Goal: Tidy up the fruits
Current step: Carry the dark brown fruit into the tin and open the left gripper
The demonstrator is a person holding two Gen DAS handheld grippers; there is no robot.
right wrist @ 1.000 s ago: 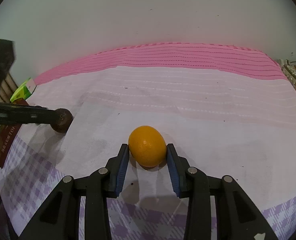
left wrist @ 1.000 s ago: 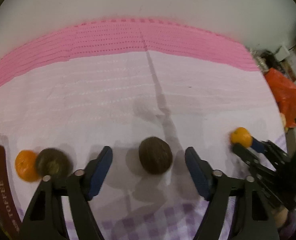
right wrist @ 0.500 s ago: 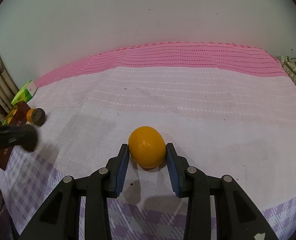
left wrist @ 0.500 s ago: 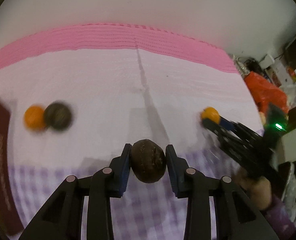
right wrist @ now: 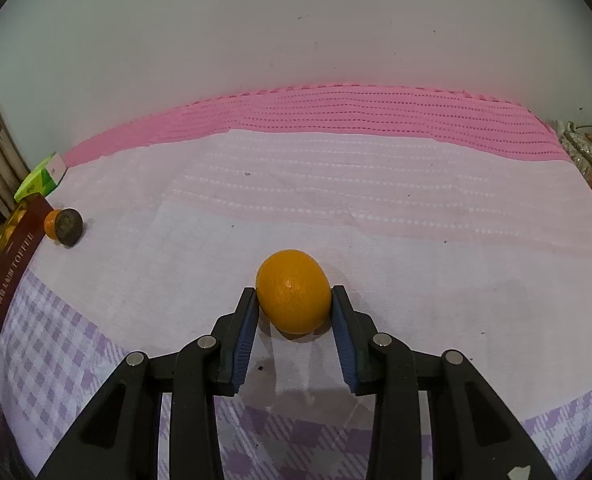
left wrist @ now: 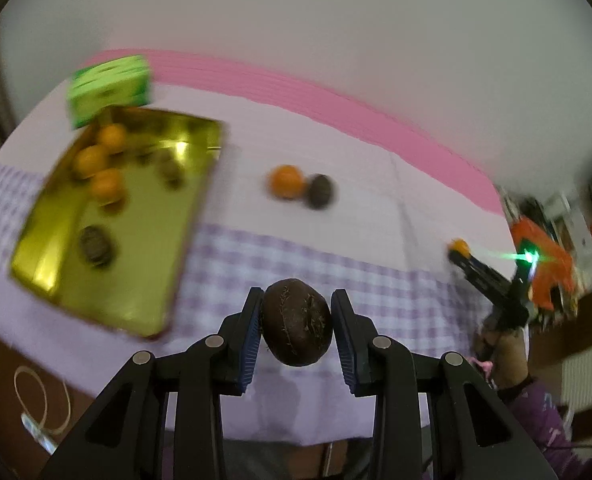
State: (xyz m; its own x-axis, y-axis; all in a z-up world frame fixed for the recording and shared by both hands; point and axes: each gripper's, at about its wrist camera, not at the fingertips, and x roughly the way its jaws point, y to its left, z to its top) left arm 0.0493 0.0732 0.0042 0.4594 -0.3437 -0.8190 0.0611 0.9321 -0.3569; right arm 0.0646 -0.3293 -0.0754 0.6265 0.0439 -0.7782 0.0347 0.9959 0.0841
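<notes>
Dim indoor light, left view motion-blurred, fisheye-bent edges, soft shadows

I see a dark brown fruit (left wrist: 296,327) between my left claw's (left wrist: 297,332) black fingers with blue pads (left wrist: 252,336). Left of it, a gold tin (left wrist: 108,276) holds orange and brown fruit, with a green box (left wrist: 108,88) beyond. My right claw (right wrist: 293,332) frames an orange (right wrist: 293,297) on a cloth (right wrist: 335,208) of white, pink stripes and lilac checks.
</notes>
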